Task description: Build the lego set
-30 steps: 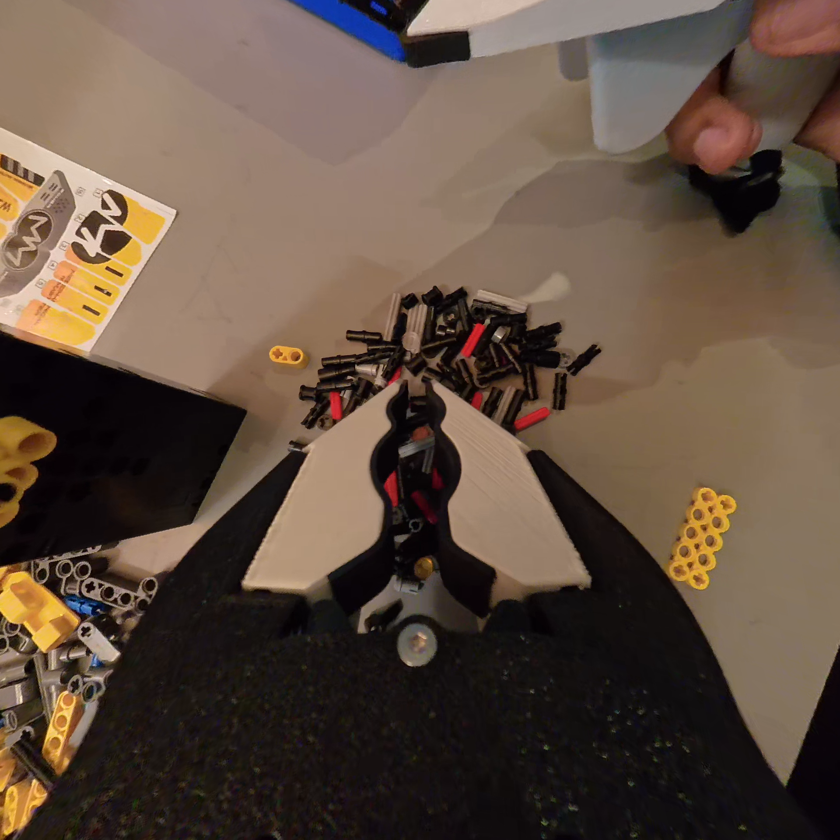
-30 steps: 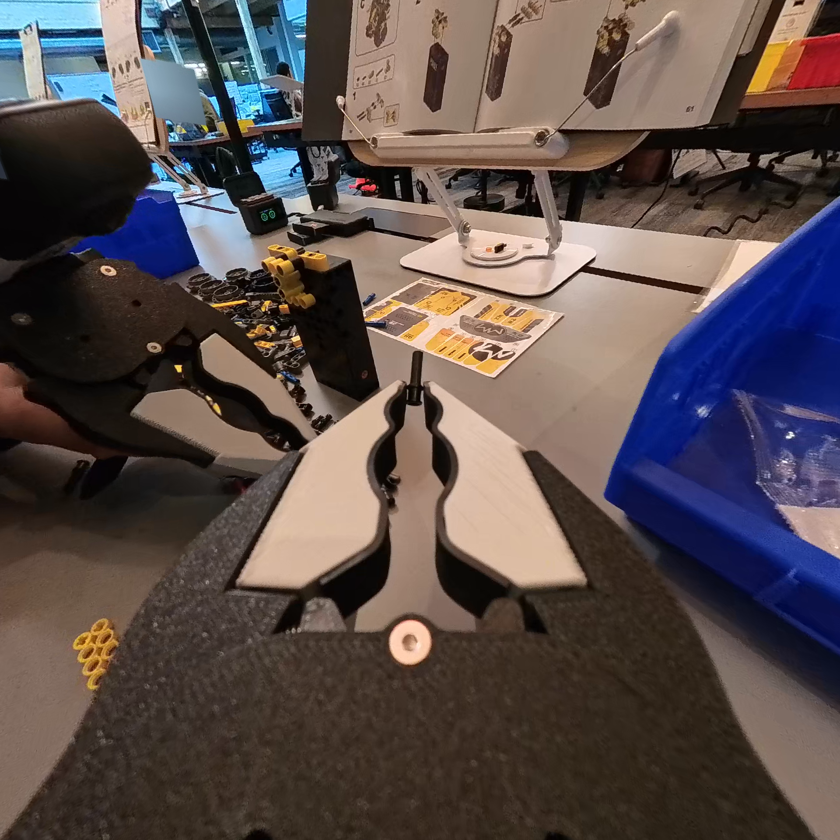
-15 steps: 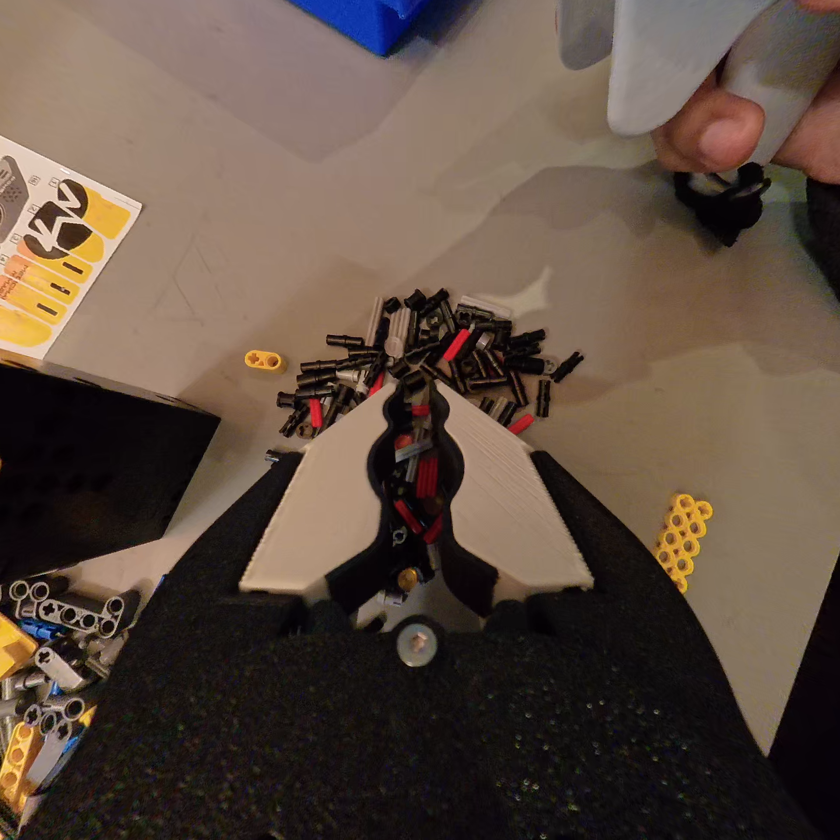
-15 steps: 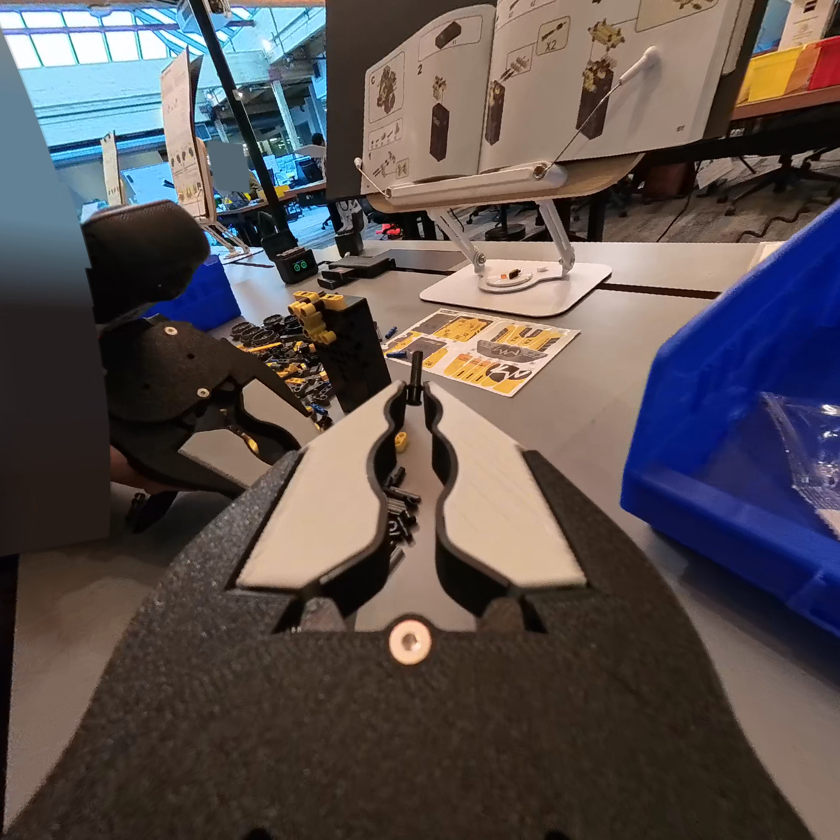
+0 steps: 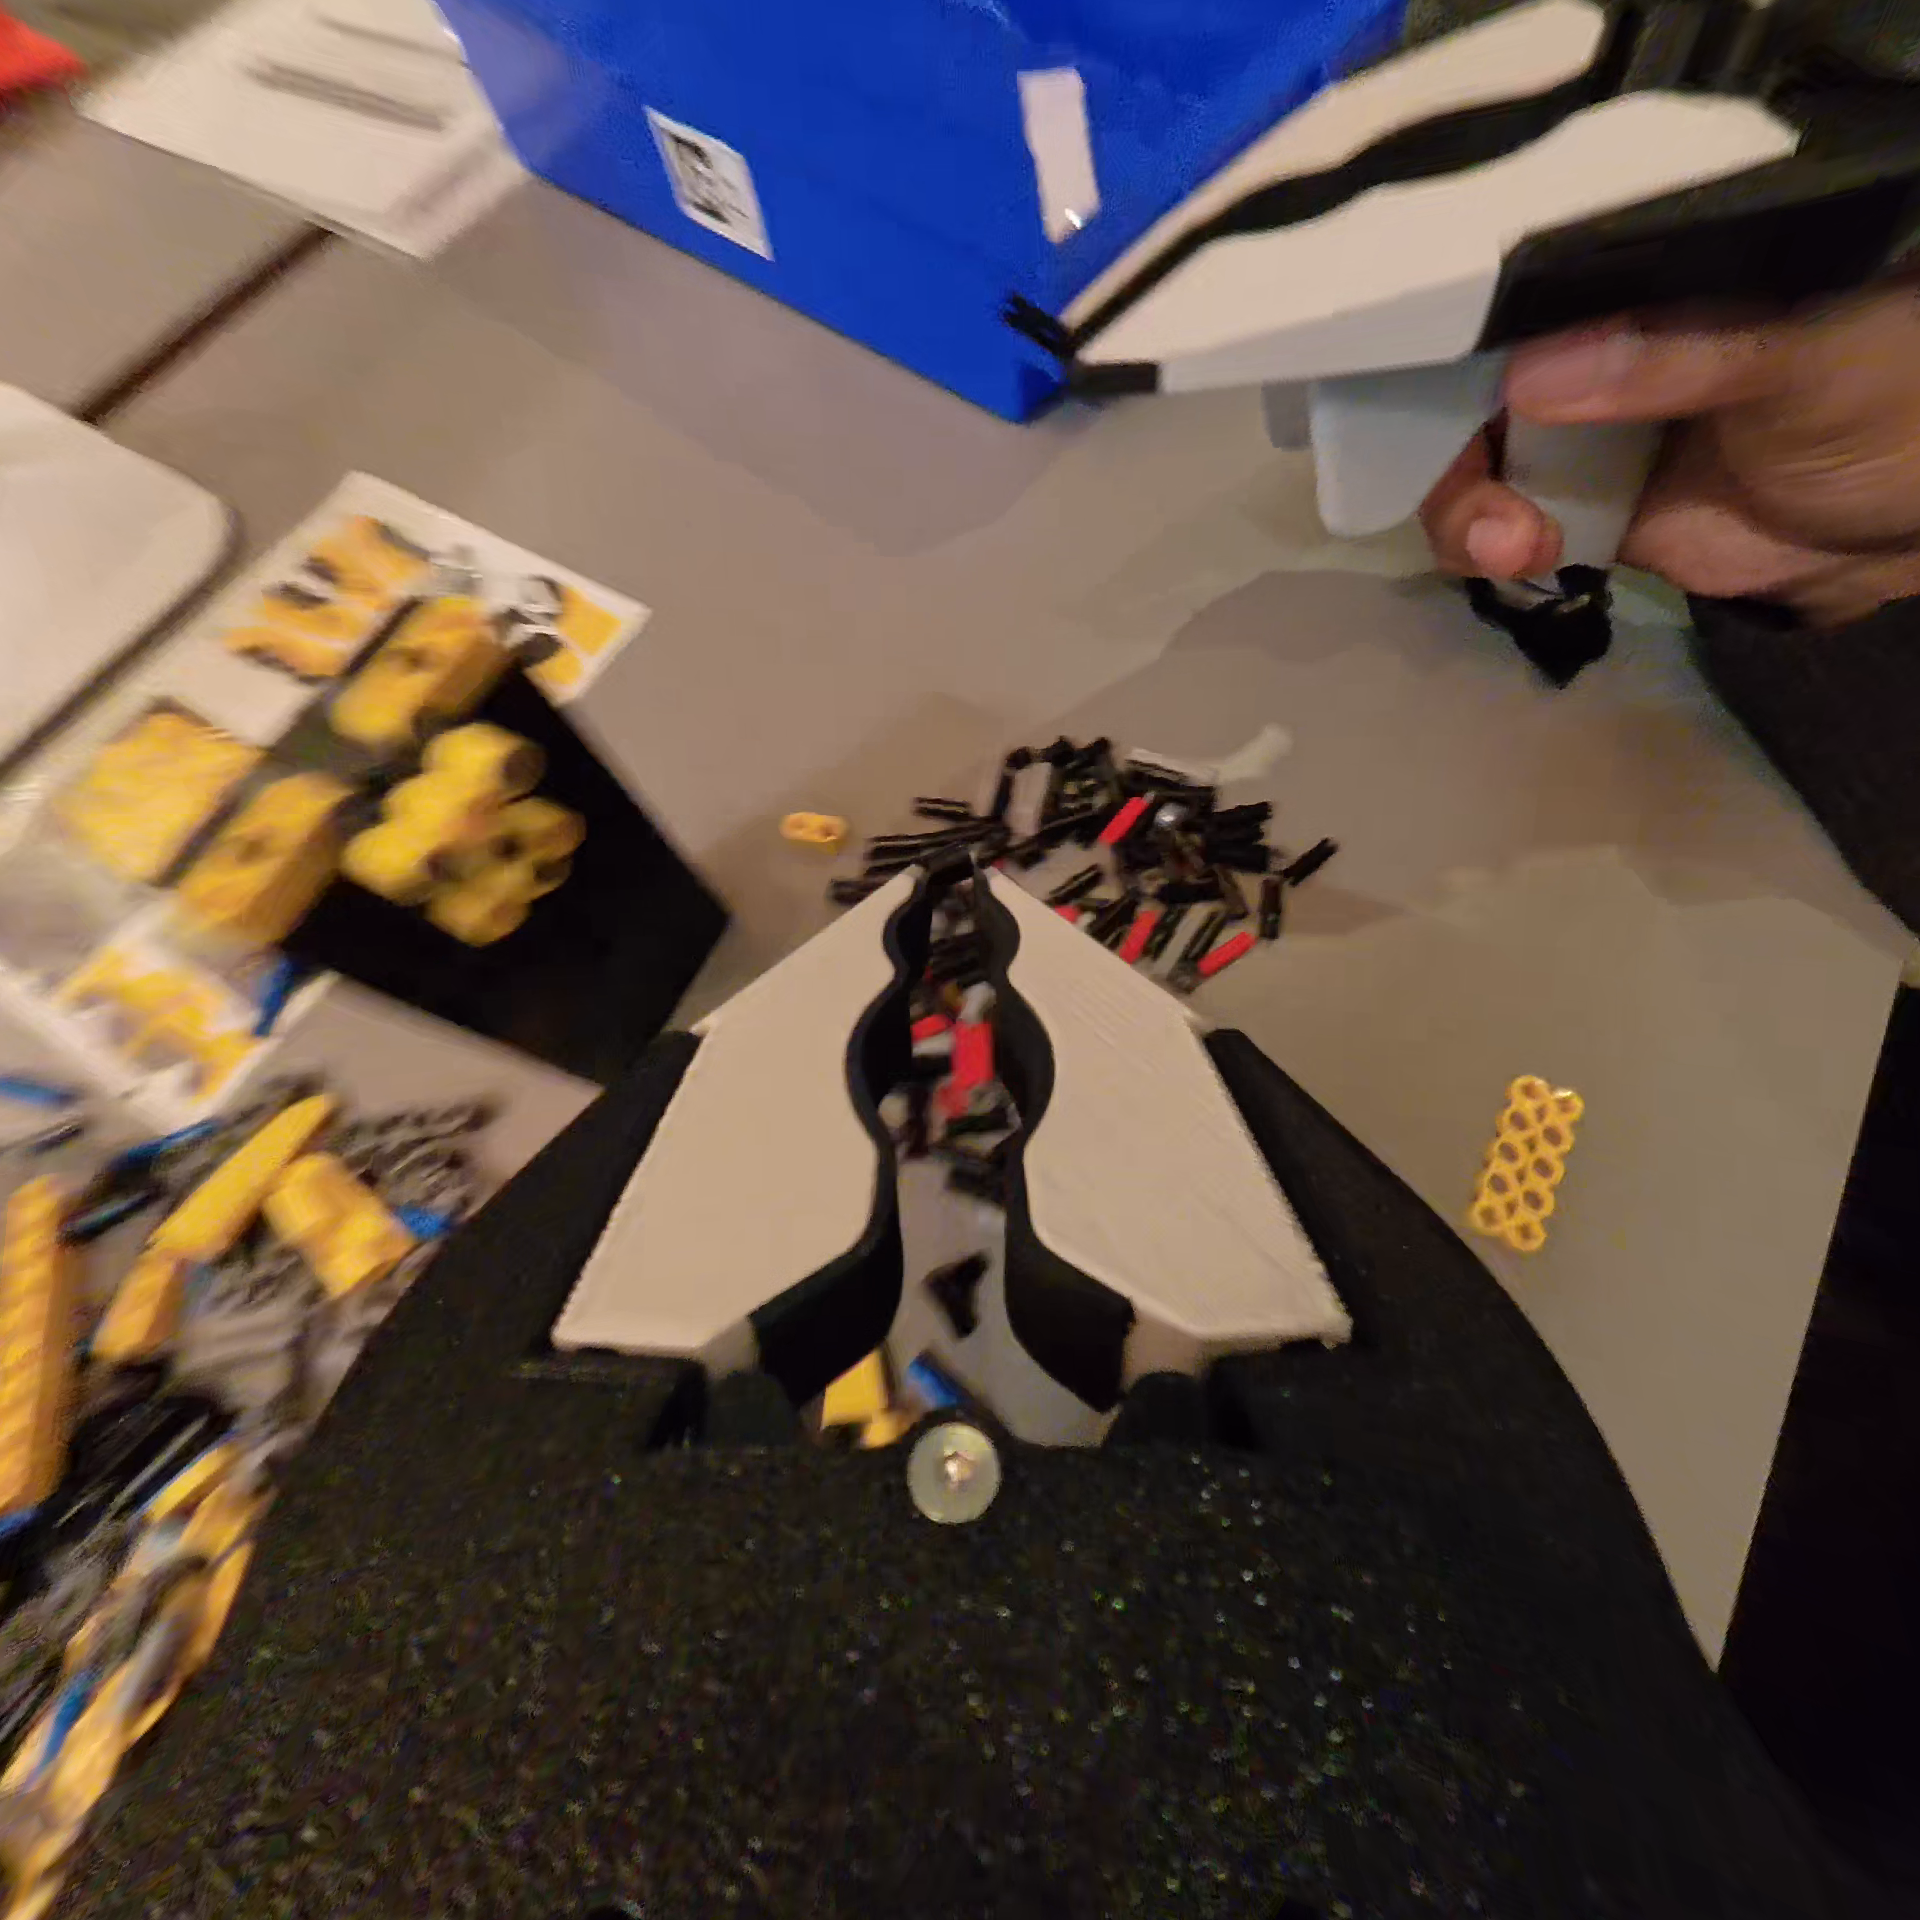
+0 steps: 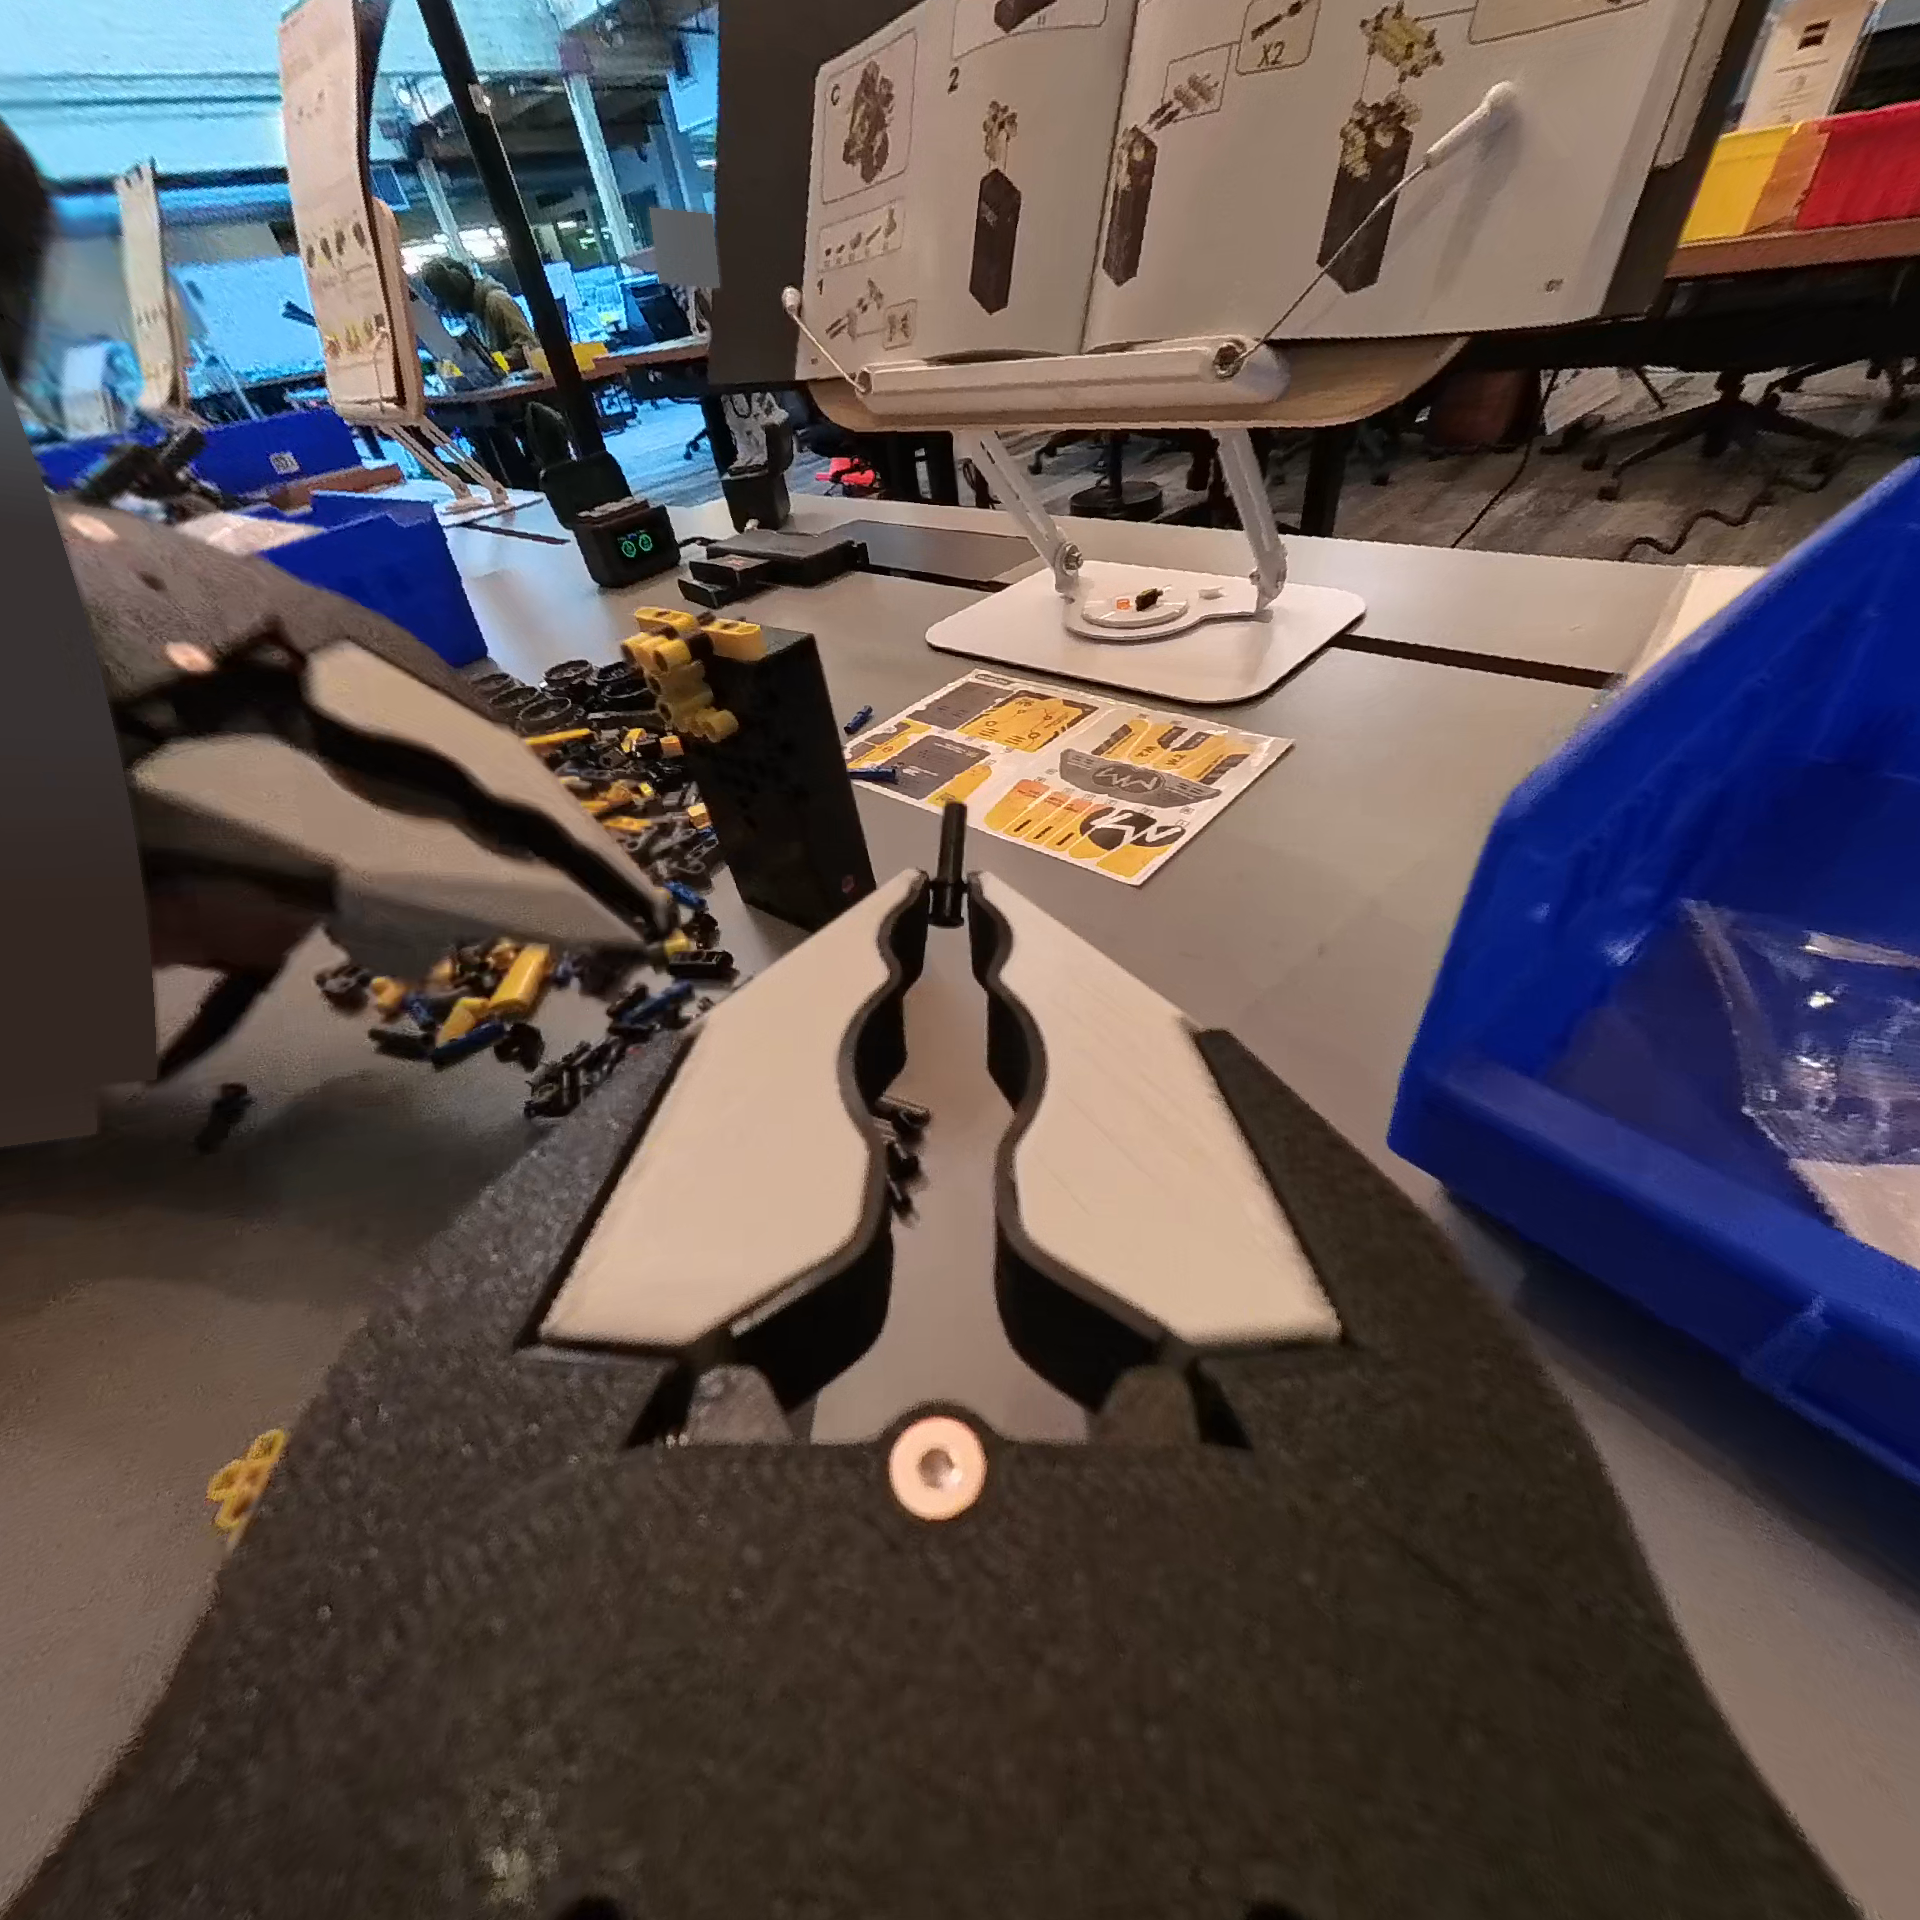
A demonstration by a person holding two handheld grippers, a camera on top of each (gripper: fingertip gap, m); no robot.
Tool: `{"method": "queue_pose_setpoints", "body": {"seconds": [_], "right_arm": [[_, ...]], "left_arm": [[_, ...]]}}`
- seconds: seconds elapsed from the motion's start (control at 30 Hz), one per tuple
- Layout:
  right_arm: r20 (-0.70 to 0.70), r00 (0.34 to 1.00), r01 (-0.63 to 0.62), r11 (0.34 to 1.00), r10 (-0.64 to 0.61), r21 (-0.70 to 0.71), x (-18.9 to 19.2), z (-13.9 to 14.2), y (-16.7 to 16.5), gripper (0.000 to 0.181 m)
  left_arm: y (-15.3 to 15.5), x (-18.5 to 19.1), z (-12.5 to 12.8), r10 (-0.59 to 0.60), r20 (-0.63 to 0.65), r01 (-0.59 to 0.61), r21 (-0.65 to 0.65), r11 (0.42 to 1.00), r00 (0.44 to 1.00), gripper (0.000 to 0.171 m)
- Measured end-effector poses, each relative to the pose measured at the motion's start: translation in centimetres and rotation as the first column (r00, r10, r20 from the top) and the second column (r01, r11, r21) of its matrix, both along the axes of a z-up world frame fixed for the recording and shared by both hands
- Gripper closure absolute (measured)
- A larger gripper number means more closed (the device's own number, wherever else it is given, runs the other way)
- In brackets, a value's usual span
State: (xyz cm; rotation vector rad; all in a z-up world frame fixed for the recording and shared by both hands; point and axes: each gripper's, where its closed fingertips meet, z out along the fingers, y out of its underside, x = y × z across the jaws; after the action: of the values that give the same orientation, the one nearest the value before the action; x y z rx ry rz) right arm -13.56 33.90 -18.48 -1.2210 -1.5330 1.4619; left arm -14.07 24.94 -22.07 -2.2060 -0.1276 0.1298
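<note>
Right wrist view: black pin (image 6: 948,847) standing upright, clamped between the tips of the right gripper (image 6: 945,896), poised above the grey desk (image 6: 1299,935) at frame centre. Just beyond the pin, lying flat on the desk, a yellow-and-black sticker sheet (image 6: 1070,774). Left of the sheet, an upright black block (image 6: 790,790) topped with yellow connectors (image 6: 686,665). Farther back, a white book stand (image 6: 1143,634) carrying an open instruction booklet (image 6: 1195,177). At right edge, a blue bin (image 6: 1662,935) with clear plastic inside. At left, the left gripper (image 6: 660,925), blurred, pointing down at a loose scatter of black, yellow and blue pieces (image 6: 520,987).

Left wrist view: left gripper fingers drawn close with a narrow gap, tips right at the near edge of a heap of black and red pins (image 5: 1122,862); cannot tell through the blur whether anything is pinched there. Just left of the heap, a single small yellow piece (image 5: 814,828). At lower right, well apart from the heap, a yellow stack of holed beams (image 5: 1527,1169). At upper right, a hand (image 5: 1714,488) around the other gripper's handle.
</note>
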Motion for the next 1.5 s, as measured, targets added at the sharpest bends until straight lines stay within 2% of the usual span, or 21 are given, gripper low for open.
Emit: {"method": "queue_pose_setpoints", "body": {"seconds": [0.13, 0.23, 0.3, 0.43, 0.6, 0.7, 0.77, 0.93, 1.13, 1.4, 1.5], "right_arm": [[-0.017, 1.0, -0.01, 0.999, 0.01, 0.038, 0.1, 0.2, -0.9, 0.176], [-0.052, 0.998, -0.019, 0.995, 0.025, 0.101, -0.1, 1.0, -2.8, 0.176], [-0.081, 0.994, -0.063, 0.986, 0.076, 0.156, -0.2, 2.0, -6.0, 0.176], [-0.057, 0.97, -0.222, 0.957, 0.236, 0.185, 0.4, 2.4, -15.1, 0.176], [0.103, 0.958, -0.287, 0.911, 0.269, 0.295, 0.4, -1.8, -23.0, 0.175], [0.223, 0.933, -0.352, 0.84, 0.282, 0.412, 0.2, -4.2, -25.9, 0.175], [0.285, 0.911, -0.4, 0.808, 0.298, 0.433, 0.5, -5.3, -27.4, 0.175], [0.314, 0.899, -0.423, 0.794, 0.306, 0.436, 0.8, -6.3, -29.2, 0.175], [0.315, 0.902, -0.421, 0.767, 0.296, 0.485, 0.0, -6.2, -29.3, 0.175], [0.431, 0.849, -0.494, 0.747, 0.305, 0.444, 1.8, -8.3, -29.3, 0.175], [0.465, 0.822, -0.532, 0.732, 0.328, 0.424, 3.2, -8.9, -29.8, 0.175]], "left_arm": [[-6.5, -3.6, 3.7, 0.136, 0.008, -0.136, 0.135, 0.981, 0.991, 0.165], [-11.7, -5.1, 5.1, 0.224, -0.017, -0.215, 0.219, 0.952, 0.974, 0.165], [-13.6, -3.7, 4.3, 0.206, -0.02, -0.197, 0.218, 0.956, 0.978, 0.165], [-16.5, -1.8, 0.9, 0.193, -0.045, -0.187, 0.108, 0.976, 0.98, 0.165], [-18.9, -1.1, -0.1, 0.178, 0.091, -0.19, 0.149, 0.97, 0.98, 0.165], [-20.2, -1.0, -1.3, 0.178, 0.142, -0.197, 0.137, 0.971, 0.974, 0.165], [-21.0, -1.2, -1.9, 0.201, 0.14, -0.219, 0.126, 0.968, 0.97, 0.165], [-22.0, -1.6, -2.3, 0.255, 0.117, -0.267, 0.104, 0.958, 0.96, 0.165], [-21.7, -0.7, -3.0, 0.21, 0.102, -0.216, 0.057, 0.975, 0.972, 0.165], [-22.0, 1.5, -5.5, 0.186, 0.163, -0.179, -0.059, 0.982, 0.969, 0.164], [-22.2, 2.1, -5.7, 0.192, 0.174, -0.186, -0.05, 0.981, 0.966, 0.164]]}}
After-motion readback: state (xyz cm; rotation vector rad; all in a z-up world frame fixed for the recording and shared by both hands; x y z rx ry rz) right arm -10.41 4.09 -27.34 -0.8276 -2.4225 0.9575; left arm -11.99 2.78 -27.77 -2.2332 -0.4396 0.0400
